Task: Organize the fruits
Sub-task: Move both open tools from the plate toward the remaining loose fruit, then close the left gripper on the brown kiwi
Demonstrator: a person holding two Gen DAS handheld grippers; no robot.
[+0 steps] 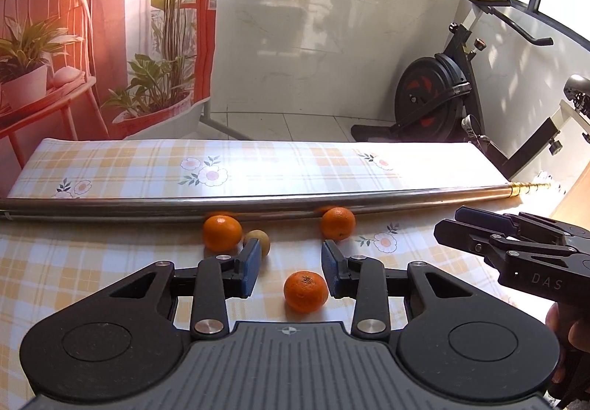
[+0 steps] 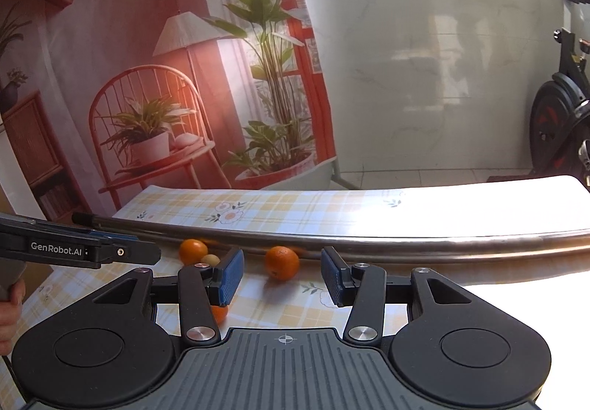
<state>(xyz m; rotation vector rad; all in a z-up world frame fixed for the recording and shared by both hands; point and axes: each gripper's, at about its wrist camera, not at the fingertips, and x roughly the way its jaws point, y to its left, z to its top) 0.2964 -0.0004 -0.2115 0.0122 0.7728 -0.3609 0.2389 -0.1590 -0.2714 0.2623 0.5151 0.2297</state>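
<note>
While we hold both tools low over the checked tablecloth, our left gripper has its blue pads spread wide with nothing between them. Nearest to it, just short of the right pad, lies one orange, apart from the pad. Past the left pad's tip we see a small pale-yellow fruit, partly hidden by that pad, touching a second orange on its left. Beyond the right pad sits a third orange, close against the long steel pole that crosses the table behind all the fruit.

Our right gripper is likewise spread and empty, and that third orange shows ahead between its pads, toward the left one. Its own camera shows the left tool's fingers coming in from the left edge. Farther off stand a printed backdrop and an exercise bike.
</note>
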